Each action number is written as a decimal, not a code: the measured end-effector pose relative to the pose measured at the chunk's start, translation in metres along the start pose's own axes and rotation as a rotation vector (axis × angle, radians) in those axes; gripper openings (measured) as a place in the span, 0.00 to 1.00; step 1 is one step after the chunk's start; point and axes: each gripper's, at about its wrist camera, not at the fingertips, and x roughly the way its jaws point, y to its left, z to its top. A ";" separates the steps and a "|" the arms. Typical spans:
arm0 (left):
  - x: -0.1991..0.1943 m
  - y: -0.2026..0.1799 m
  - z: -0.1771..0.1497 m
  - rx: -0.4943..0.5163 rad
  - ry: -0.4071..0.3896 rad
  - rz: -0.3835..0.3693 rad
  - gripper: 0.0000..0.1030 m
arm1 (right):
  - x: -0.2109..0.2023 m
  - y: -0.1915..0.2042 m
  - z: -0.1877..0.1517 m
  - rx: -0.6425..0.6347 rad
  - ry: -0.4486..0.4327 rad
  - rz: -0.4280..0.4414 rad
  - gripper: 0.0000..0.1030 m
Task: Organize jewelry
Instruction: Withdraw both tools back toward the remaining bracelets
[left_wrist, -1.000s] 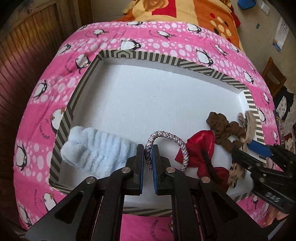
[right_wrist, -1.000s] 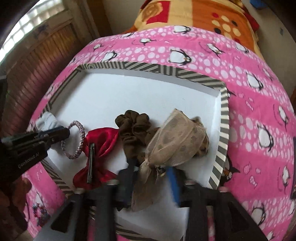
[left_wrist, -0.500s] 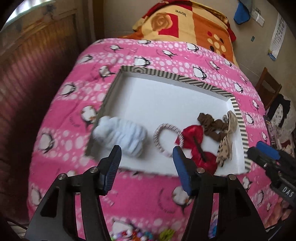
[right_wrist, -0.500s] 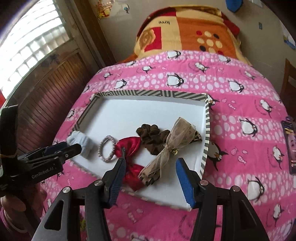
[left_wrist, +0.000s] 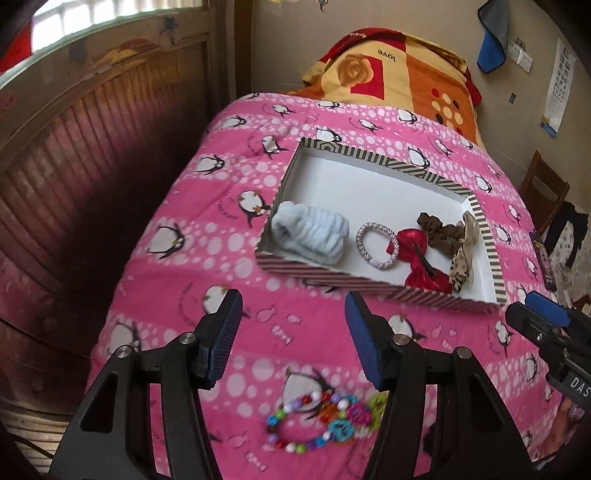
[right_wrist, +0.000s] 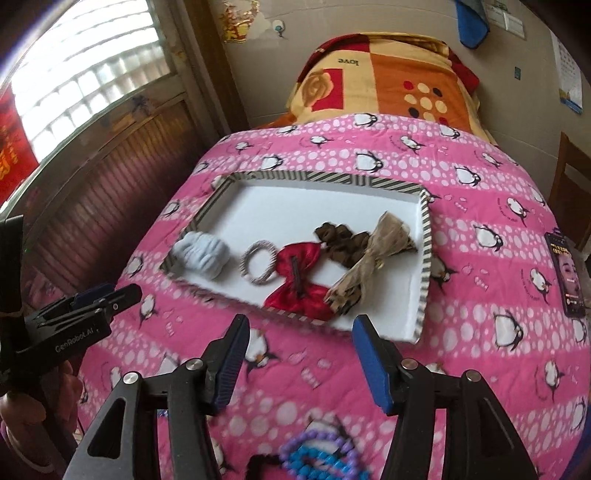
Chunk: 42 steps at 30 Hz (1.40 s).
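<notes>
Grippers hover empty above the bed's near edge: left gripper spread wide, right gripper widening. Beads lie loose below; the tray holds five pieces. Risk: a hurried grab could snag the quilt instead.

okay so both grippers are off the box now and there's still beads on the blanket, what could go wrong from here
Three risks:
1. The beaded bracelet lies on the soft pink quilt, right under the open left gripper; pads might pinch fabric along with beads.
2. The striped box sits unsupported on bedding, so a nudge could tilt it.
3. The tan bow, brown scrunchie and red bow overlap; another piece dropped there could tangle.
</notes>
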 end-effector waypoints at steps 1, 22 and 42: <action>-0.003 0.001 -0.002 0.002 -0.003 -0.001 0.56 | -0.002 0.003 -0.003 -0.003 -0.002 0.002 0.58; -0.048 0.010 -0.048 0.042 -0.064 0.011 0.56 | -0.031 0.048 -0.057 -0.056 -0.006 -0.035 0.59; -0.071 0.003 -0.074 0.072 -0.117 0.047 0.56 | -0.046 0.057 -0.079 -0.055 -0.015 -0.041 0.59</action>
